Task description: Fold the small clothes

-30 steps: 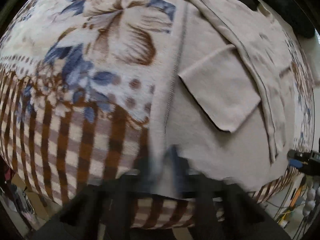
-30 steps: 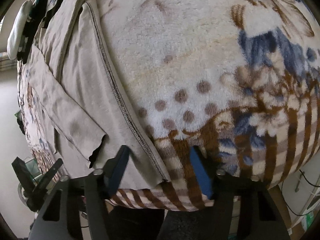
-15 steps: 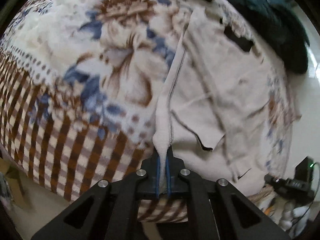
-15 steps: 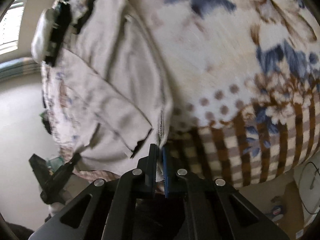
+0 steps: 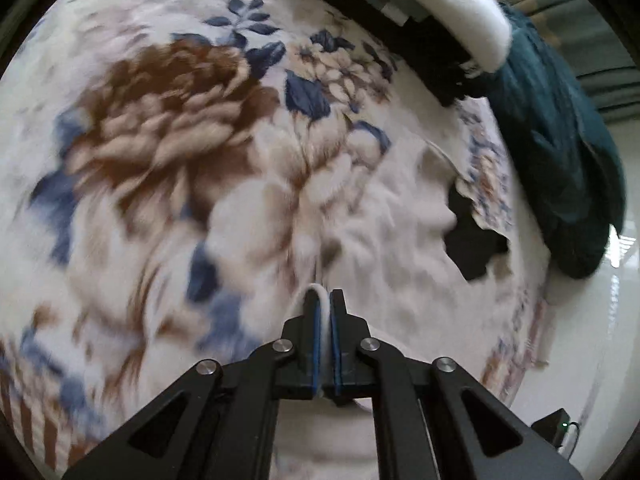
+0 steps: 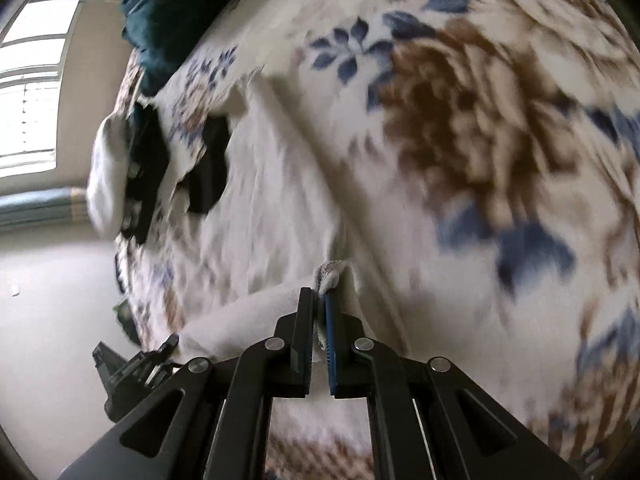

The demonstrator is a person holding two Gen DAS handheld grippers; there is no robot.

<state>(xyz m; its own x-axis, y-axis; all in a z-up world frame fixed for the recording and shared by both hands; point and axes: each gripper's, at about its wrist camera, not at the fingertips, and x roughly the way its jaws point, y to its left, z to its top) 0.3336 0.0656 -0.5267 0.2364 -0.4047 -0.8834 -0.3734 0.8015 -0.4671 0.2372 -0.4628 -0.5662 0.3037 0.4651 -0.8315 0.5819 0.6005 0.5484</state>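
Note:
A pale beige garment lies on a floral blanket. My left gripper is shut on the garment's hem, a white fold showing between the fingers. In the right wrist view the same garment stretches away up the blanket, and my right gripper is shut on its other hem corner. Both views are motion-blurred. A black patch of the garment's neck end shows far ahead, also in the right wrist view.
A dark teal garment and a white and black pile lie at the far edge of the blanket. The teal garment and white item show at left in the right view. A black device sits low left.
Both grippers closed on the hem corners, then lifted and carried them forward over the garment toward its far end. The brown striped border has dropped out of view.

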